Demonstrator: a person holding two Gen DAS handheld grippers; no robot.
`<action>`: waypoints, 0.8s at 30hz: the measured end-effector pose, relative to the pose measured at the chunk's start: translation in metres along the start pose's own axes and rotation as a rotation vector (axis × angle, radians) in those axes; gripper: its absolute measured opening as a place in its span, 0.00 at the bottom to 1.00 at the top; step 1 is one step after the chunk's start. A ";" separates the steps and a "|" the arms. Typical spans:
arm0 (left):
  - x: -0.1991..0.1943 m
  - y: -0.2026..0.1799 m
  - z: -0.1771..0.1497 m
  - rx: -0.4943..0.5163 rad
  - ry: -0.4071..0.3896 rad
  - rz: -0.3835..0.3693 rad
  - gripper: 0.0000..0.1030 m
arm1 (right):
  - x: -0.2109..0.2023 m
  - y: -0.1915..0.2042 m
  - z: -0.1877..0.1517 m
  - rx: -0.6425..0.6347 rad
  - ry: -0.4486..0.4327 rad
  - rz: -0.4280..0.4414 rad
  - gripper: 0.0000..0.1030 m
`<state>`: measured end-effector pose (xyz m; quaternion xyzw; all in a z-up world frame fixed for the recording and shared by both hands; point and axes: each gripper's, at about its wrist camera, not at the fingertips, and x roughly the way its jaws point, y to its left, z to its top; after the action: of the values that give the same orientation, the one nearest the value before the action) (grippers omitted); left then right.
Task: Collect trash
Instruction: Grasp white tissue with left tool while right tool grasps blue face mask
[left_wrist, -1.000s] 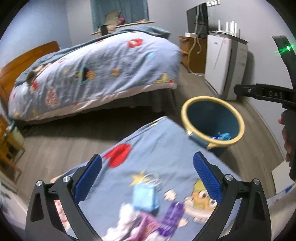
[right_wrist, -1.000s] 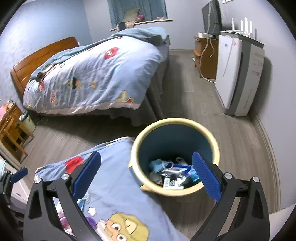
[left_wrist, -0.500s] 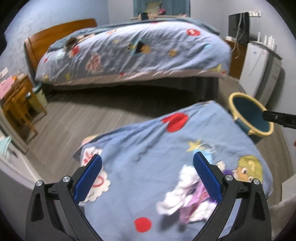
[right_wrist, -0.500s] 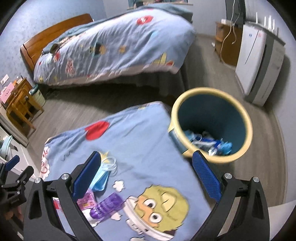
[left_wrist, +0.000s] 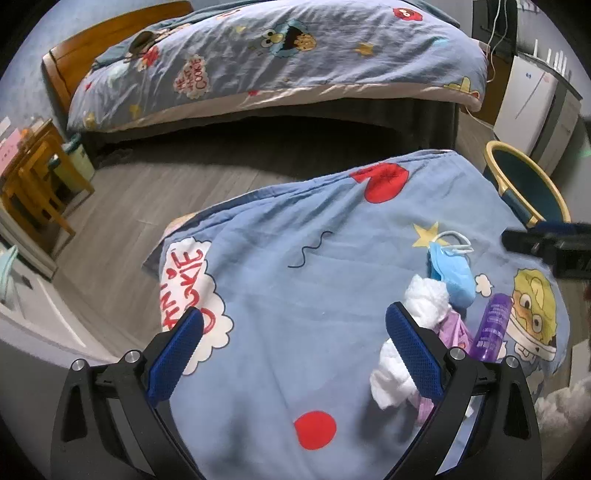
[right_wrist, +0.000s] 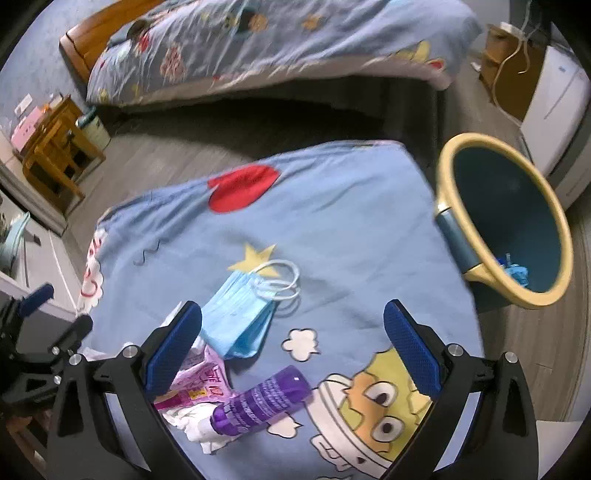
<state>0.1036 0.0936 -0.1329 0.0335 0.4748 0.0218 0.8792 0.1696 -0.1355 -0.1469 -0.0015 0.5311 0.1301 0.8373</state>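
The trash lay clustered on the blue cartoon-print quilt (right_wrist: 332, 229): a blue face mask (right_wrist: 240, 317), a purple bottle (right_wrist: 262, 400), a pink wrapper (right_wrist: 199, 376) and white tissue (left_wrist: 424, 299). Both the right gripper (right_wrist: 291, 345) and the left gripper (left_wrist: 295, 350) hovered above it with jaws spread wide, holding nothing. The yellow-rimmed bin (right_wrist: 476, 147) stood just beside the quilt's edge.

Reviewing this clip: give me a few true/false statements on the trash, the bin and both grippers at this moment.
1. The blue face mask lies on the cartoon blanket. True.
2. The purple bottle stands upright. False: it lies on its side.
3. The right gripper grips the mask. False: open, empty.
4. The bin already holds some trash. True.
5. The left gripper is open. True.
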 end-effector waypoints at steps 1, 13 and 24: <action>0.001 -0.001 0.000 0.000 0.001 -0.001 0.95 | 0.005 0.004 -0.001 -0.009 0.015 0.011 0.92; 0.014 0.003 0.001 0.014 0.028 -0.020 0.95 | 0.046 0.026 -0.014 -0.069 0.165 0.123 0.34; 0.019 -0.020 -0.001 0.068 0.042 -0.106 0.95 | 0.029 0.005 -0.005 0.014 0.124 0.154 0.09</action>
<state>0.1136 0.0753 -0.1508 0.0378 0.4945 -0.0403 0.8674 0.1760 -0.1246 -0.1740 0.0374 0.5815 0.1901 0.7901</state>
